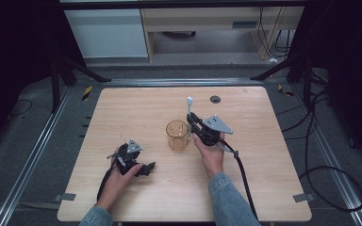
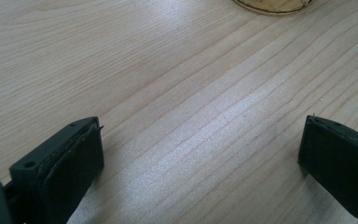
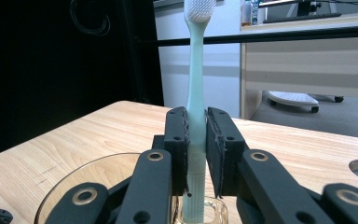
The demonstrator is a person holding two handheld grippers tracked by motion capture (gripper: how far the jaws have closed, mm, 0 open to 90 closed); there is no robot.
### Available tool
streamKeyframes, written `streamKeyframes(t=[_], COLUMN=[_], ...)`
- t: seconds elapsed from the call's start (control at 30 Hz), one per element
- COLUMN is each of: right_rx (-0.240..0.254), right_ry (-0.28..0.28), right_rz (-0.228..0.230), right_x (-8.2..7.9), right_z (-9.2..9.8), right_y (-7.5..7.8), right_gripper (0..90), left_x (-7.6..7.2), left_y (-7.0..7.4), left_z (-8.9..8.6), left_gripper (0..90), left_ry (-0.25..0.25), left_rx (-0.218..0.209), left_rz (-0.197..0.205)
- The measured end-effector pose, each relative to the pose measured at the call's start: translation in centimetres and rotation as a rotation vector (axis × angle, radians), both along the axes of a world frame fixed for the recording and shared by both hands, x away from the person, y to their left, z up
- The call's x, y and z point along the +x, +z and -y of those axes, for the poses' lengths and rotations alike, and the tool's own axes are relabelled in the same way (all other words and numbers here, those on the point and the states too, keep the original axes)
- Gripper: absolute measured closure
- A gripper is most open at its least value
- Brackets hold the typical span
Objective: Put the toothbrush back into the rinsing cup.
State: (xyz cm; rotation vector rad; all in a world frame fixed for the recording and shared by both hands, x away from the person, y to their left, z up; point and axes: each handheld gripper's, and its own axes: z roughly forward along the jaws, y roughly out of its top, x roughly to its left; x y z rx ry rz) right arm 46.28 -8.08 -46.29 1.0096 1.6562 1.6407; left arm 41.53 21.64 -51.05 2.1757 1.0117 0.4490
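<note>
My right claw (image 3: 196, 140) grips the toothbrush (image 3: 196, 93) upright, its handle end just above the glass cup (image 1: 177, 134) mid-bench. I judge the next move: lower it inside, then release. My left claw (image 1: 143, 168) rests wide and empty.

desk (image 1: 136, 103): light wood grain, rounded corners
on it: amber glass cup (image 1: 177, 135) near the middle
far edge: round dark grommet (image 1: 215, 99)
</note>
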Motion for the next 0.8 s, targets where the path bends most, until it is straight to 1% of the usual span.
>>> streamKeyframes(t=[0.23, 0.37, 0.8], right_rx=[0.002, -0.017, -0.021], right_ry=[0.001, 0.003, 0.008], right_rz=[-0.001, 0.002, 0.011], right_x=[0.02, -0.04, 0.12], right_z=[0.01, 0.01, -0.05], right_y=[-0.38, -0.66, -1.01], right_gripper=[79.1, 79.1, 79.1], left_x=[0.0, 0.0, 0.0], left_y=[0.0, 0.0, 0.0], left_z=[0.0, 0.0, 0.0], left_gripper=[0.0, 0.0, 0.0], left_ry=[0.0, 0.0, 0.0], left_rx=[0.0, 0.0, 0.0], left_rz=[0.0, 0.0, 0.0])
